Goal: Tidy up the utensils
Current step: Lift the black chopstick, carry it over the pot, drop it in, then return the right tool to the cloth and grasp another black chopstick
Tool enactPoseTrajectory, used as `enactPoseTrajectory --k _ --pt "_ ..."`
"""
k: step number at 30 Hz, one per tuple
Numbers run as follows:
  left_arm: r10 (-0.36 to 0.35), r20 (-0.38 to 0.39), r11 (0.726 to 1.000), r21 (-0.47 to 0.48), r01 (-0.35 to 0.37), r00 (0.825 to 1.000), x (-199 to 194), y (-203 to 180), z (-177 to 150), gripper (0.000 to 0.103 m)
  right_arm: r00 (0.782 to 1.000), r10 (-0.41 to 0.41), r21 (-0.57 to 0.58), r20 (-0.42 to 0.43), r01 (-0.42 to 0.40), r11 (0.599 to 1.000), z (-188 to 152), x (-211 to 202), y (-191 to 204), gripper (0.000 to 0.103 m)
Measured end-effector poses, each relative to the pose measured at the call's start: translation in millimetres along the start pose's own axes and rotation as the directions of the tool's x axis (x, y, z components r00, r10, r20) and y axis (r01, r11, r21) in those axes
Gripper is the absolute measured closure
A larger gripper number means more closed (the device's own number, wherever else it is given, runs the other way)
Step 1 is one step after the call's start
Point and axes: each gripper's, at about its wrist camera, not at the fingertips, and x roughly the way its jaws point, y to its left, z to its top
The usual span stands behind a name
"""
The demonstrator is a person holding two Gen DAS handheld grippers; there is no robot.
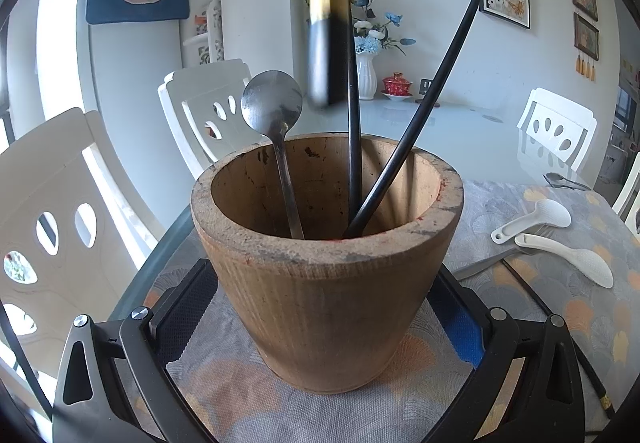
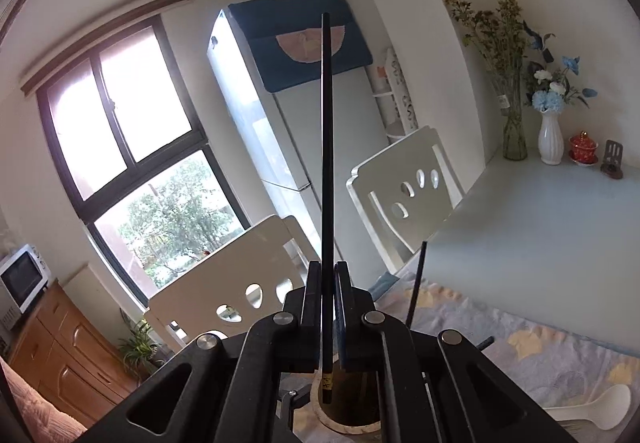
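Overhead, the right claw (image 2: 329, 317) pinches a black chopstick (image 2: 327, 163), its gold-banded end just above the wooden pot (image 1: 324, 275). Left claw (image 1: 320, 315) clasps the pot's sides; inside lean a spoon (image 1: 272, 103) and two chopsticks (image 1: 420, 103).

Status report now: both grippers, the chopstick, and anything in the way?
Left gripper braces the wooden holder. Right gripper shut on black chopstick, above holder mouth. Spoon and two chopsticks already inside; mouth partly occupied.
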Motion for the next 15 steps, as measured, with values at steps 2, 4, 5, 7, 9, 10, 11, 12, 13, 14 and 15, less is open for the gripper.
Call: enactPoseTrajectory --k 2,4,5,7,9,10,11,12,13,14,15 --pt "0.001 0.001 1.000 0.001 -0.001 1.000 0 1 0 0.001 1.000 -0.026 -0.034 -0.004 0.026 0.999 -3 3 2 0.098" --pt "-0.001 0.000 1.000 0.000 0.001 1.000 0 1 -1 0.001 0.999 -0.036 -0.048 -0.012 0.036 0.998 -6 5 3 0.098" --pt "-0.001 0.000 1.000 -0.001 0.001 1.000 0 2 -1 0.001 0.999 -0.029 -0.039 -0.022 0.028 0.999 -7 7 1 0.098" --pt "-0.001 0.001 1.000 0.000 0.001 1.000 -1 2 -2 0.001 0.999 -0.025 -0.020 -0.036 0.025 0.999 -10 10 -3 0.097" --pt "-0.002 0.000 1.000 -0.001 0.002 1.000 0 3 -2 0.001 0.998 -0.030 0.011 -0.050 0.031 0.999 -12 11 -10 0.080" --pt "-0.001 0.000 1.000 -0.001 0.001 1.000 -1 2 -2 0.001 0.997 -0.045 0.019 -0.056 0.046 0.999 -11 11 -12 0.072" --pt "-0.002 -0.001 1.000 0.000 0.002 1.000 0 2 -2 0.001 0.996 -0.057 0.029 -0.061 0.059 0.998 -11 10 -14 0.050" --pt "-0.001 -0.003 1.000 0.000 0.001 1.000 0 2 -2 0.001 0.996 -0.060 0.041 -0.060 0.062 0.997 -11 8 -17 0.042" --pt "-0.002 -0.004 1.000 -0.001 0.002 1.000 0 2 -2 0.001 0.997 -0.059 0.048 -0.054 0.061 0.997 -11 5 -18 0.042" --pt "-0.002 -0.004 1.000 -0.001 0.002 1.000 0 2 -2 0.001 0.997 -0.057 0.057 -0.050 0.060 0.997 -9 2 -20 0.042" --pt "-0.002 -0.004 1.000 0.000 0.002 1.000 0 2 -2 0.001 0.997 -0.059 0.065 -0.052 0.062 0.996 -7 -1 -21 0.042"
